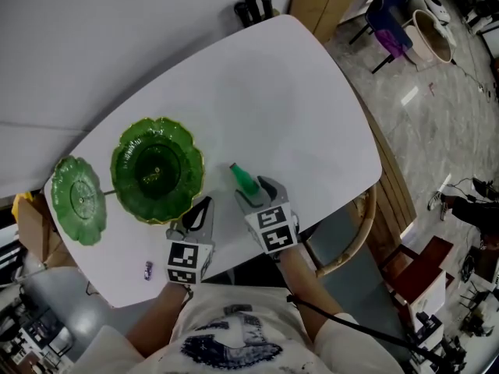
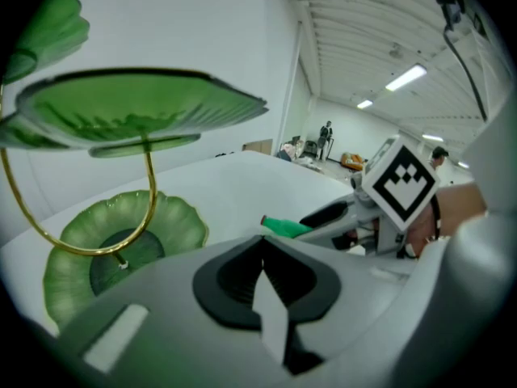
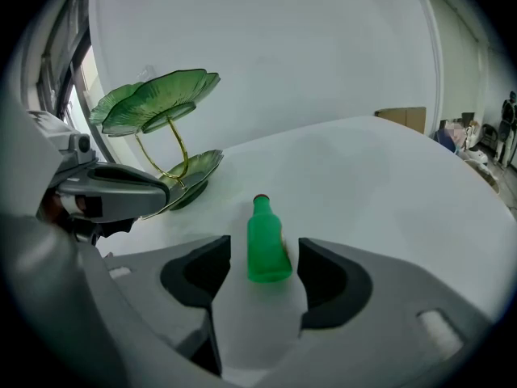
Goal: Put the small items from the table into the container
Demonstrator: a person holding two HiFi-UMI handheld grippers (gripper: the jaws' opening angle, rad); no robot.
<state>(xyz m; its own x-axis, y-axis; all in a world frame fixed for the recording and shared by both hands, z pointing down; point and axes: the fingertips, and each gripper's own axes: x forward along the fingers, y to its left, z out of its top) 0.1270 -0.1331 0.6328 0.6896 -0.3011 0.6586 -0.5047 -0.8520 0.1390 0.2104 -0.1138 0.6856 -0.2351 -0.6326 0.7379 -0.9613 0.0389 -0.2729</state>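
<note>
We saw the small green plastic bottle (image 3: 266,245) lying on its side on the white rounded table (image 1: 296,107), at about three o'clock from the two-tier green glass leaf-shaped dish (image 1: 185,142) with its gold wire stem (image 2: 149,192). Our right gripper (image 1: 253,189) had its tongs spread, one on each side of the bottle. The bottle's base lay between the dark pads and its cap pointed away toward twelve o'clock. We could not tell whether the pad at three o'clock touched it. Our left gripper (image 2: 262,257) had its tongs pressed together on nothing, its tip just beside the dish's rim at five o'clock. A tiny purple item (image 1: 148,269) lay near the table edge at six o'clock from the dish, well apart from both grippers.
</note>
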